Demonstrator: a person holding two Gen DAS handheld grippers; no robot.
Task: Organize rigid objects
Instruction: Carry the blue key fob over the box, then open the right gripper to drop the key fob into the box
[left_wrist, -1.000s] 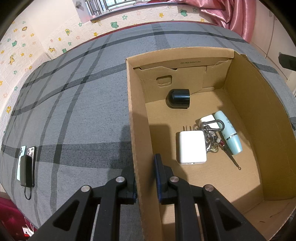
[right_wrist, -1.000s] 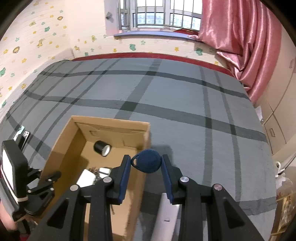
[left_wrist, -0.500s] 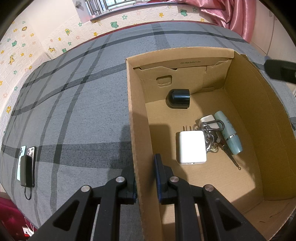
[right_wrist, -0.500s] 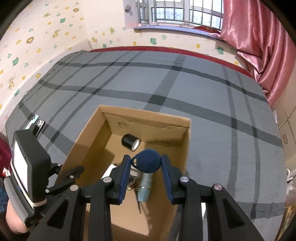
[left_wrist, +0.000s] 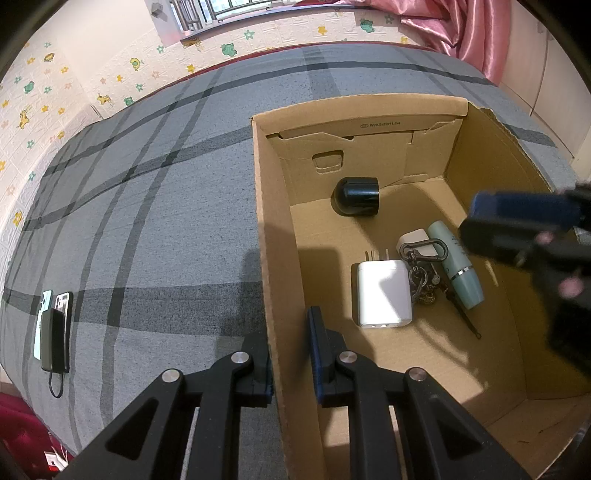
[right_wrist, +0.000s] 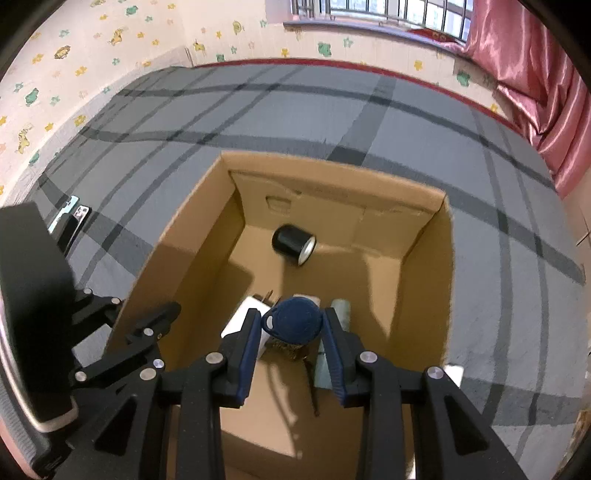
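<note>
My right gripper (right_wrist: 291, 332) is shut on a dark blue round key fob (right_wrist: 293, 321) and holds it over the inside of the open cardboard box (right_wrist: 447, 280). On the box floor lie a black cylinder (left_wrist: 356, 195), a white charger (left_wrist: 384, 293), a bunch of keys (left_wrist: 423, 269) and a pale green tube (left_wrist: 456, 264). My left gripper (left_wrist: 290, 354) is shut on the box's left wall (left_wrist: 273, 280), one finger on each side. In the left wrist view the right gripper (left_wrist: 524, 225) shows blurred over the box's right side.
The box stands on a grey plaid bedspread (left_wrist: 147, 206). Two phones and a black power bank (left_wrist: 55, 334) lie on it to the left of the box. A wall with star and animal stickers, a window and a pink curtain (right_wrist: 535, 59) lie beyond the bed.
My right gripper with the blue fob has moved left and down, from beside the box's right wall to over its inside. The left gripper and the box have stayed put.
</note>
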